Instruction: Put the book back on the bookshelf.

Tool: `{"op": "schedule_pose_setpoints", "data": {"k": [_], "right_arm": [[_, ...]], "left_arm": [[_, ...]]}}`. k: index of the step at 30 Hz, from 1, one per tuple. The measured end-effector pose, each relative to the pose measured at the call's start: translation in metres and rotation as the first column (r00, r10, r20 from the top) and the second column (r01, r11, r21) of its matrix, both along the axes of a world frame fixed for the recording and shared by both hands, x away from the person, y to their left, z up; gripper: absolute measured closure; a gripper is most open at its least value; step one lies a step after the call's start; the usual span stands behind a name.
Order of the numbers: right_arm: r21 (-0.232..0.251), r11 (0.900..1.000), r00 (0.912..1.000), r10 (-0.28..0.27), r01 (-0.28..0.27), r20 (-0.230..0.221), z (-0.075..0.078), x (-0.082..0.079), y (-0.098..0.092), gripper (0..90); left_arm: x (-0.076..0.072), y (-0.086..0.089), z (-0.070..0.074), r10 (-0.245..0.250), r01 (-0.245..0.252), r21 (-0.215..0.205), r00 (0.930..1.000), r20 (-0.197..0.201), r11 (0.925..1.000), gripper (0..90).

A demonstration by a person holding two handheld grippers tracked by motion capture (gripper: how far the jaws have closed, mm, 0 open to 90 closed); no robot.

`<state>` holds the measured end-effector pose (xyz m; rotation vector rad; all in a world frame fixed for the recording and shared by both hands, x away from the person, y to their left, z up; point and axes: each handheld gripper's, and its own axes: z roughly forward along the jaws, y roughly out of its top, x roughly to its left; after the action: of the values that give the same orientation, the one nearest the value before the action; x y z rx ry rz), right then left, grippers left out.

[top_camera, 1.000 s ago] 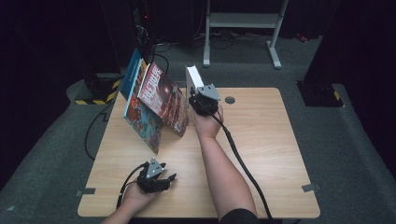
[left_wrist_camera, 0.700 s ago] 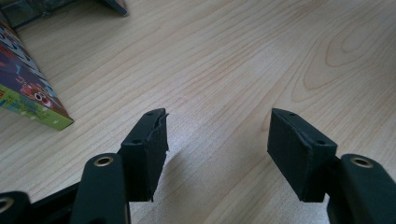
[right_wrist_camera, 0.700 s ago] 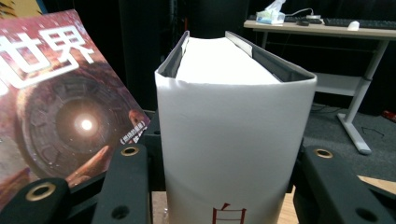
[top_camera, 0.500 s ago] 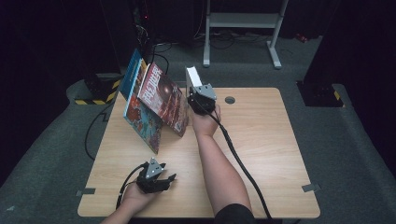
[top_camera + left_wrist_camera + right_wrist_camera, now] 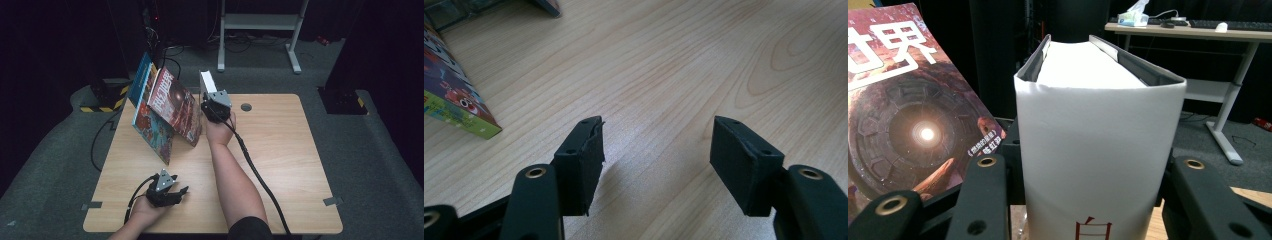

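Observation:
A thick white book (image 5: 1098, 150) stands upright with its spine toward the camera and my right gripper (image 5: 1090, 185) shut on its two covers. In the high view that white book (image 5: 206, 84) stands at the table's far edge, right of two leaning books, with the right gripper (image 5: 215, 106) behind it. The red-brown book (image 5: 175, 102) leans against the colourful blue-edged book (image 5: 150, 125). My left gripper (image 5: 172, 192) rests near the front edge, jaws open over bare wood. In the left gripper view the left gripper (image 5: 656, 150) holds nothing.
The wooden table (image 5: 280, 150) has a grey cable hole (image 5: 245, 106) at the back. The right gripper's cable (image 5: 260, 175) runs along the forearm. A corner of the colourful book (image 5: 454, 100) lies left of the left gripper. A metal stand (image 5: 260, 30) is on the floor behind.

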<state>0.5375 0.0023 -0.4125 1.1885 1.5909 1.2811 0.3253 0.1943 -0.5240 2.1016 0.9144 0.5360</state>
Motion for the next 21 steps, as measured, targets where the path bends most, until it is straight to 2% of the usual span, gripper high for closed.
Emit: {"op": "schedule_pose_setpoints", "data": {"k": [13, 21], "right_arm": [[-0.003, 1.000, 0.9998, -0.001, 0.001, 0.018, -0.0073, -0.0051, 0.0014, 52.6], [-0.014, 1.000, 1.0000, 0.004, -0.004, 0.006, -0.0086, -0.0072, 0.0013, 51.8]], "left_arm": [[-0.0005, -0.0008, -0.0004, 0.000, 0.000, -0.001, 1.0000, -0.004, 1.0000, 38.8], [-0.0003, -0.0009, -0.0004, 0.001, -0.001, 0.002, 1.0000, -0.003, 1.0000, 38.9]]}}
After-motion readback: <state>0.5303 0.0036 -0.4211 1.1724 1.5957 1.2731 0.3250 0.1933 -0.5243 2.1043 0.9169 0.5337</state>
